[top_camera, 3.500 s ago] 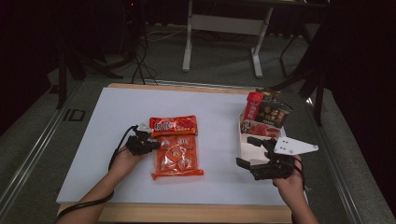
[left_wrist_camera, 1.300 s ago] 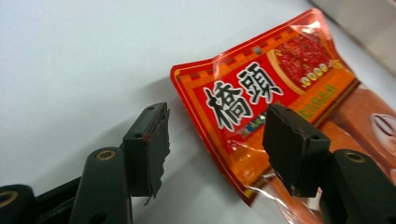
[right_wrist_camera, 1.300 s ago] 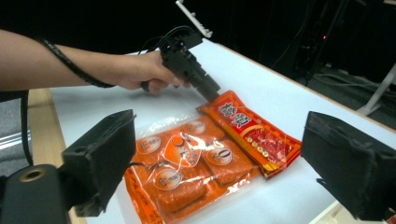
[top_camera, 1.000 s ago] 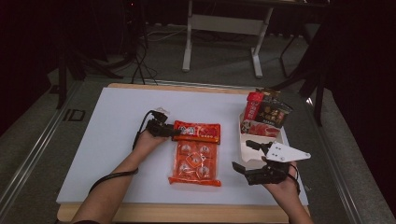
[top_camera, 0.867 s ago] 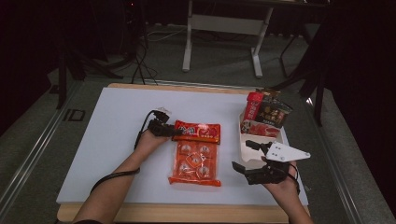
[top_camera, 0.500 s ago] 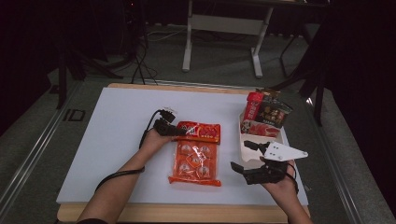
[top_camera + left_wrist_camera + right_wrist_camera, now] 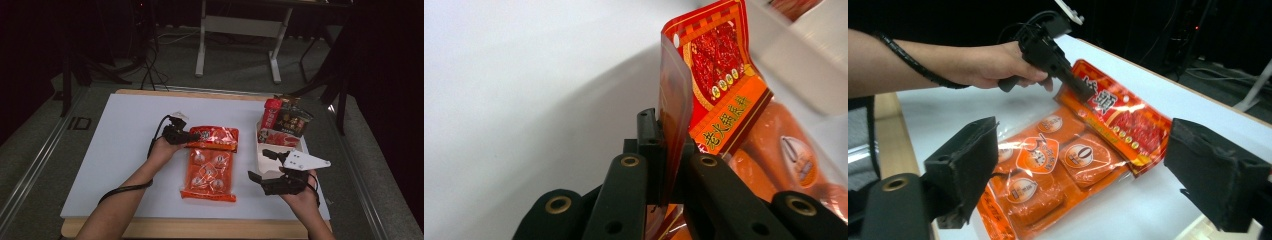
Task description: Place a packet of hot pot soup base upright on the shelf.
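Orange pack [image 7: 209,170]: lies flat on the white table [image 7: 120,150], near its middle; clear front, round sealed portions inside; its upper edge sits under the red pouch; the right gripper view [image 7: 1048,170] shows the same overlap.
Red pouch [image 7: 214,138]: at the top end of the orange pack, lying across it; one end is clamped, the other droops toward the table; the left gripper view [image 7: 719,85] shows it standing on edge and bent, printed face turned to the right of that view.
Left gripper [image 7: 192,136]: jaws have just been closing and are now tight on the left edge of the red pouch, with the film between the pads [image 7: 659,150]; held in the left hand [image 7: 162,147], cable trailing back along the forearm; the right gripper view [image 7: 1083,95] shows its black jaws angled down onto the pouch edge.
Right gripper [image 7: 260,165]: jaws stand wide apart, nothing between them; held low in the right hand [image 7: 300,192] at the near right of the table, just right of the orange pack; its own view [image 7: 1083,175] looks across the pack between two well-separated pads.
White tray [image 7: 261,150]: far right of the table, just beyond the right gripper; holds upright snack bags [image 7: 285,122]; well apart from the red pouch.
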Motion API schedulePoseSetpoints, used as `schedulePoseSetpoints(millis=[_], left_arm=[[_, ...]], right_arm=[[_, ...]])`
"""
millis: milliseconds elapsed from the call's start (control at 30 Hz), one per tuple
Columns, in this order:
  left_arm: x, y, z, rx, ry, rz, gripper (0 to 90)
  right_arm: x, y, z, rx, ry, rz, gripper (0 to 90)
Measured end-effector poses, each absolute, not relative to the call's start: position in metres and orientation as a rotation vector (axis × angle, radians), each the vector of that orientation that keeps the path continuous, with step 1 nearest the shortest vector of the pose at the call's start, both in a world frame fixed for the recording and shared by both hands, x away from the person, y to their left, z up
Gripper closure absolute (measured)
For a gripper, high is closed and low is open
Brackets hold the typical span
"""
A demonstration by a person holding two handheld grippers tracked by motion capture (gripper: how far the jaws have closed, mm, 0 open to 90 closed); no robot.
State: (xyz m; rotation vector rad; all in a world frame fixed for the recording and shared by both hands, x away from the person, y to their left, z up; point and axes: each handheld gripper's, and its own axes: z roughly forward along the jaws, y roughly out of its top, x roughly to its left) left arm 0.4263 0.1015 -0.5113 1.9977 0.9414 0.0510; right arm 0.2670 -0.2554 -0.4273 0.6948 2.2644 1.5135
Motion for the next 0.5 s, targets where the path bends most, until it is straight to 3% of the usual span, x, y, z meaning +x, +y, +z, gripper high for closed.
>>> schedulePoseSetpoints(millis=[333,500], left_arm=[[0.399,0.106,-0.470,1.955,0.833,0.086,89.6],[0.384,0.107,-0.454,1.935,0.769,0.094,89.5]], right_arm=[[0.271,-0.257,-0.416,0.733,2.223,1.501,15.2],[0.274,-0.258,-0.410,0.743,2.202,1.520,21.1]])
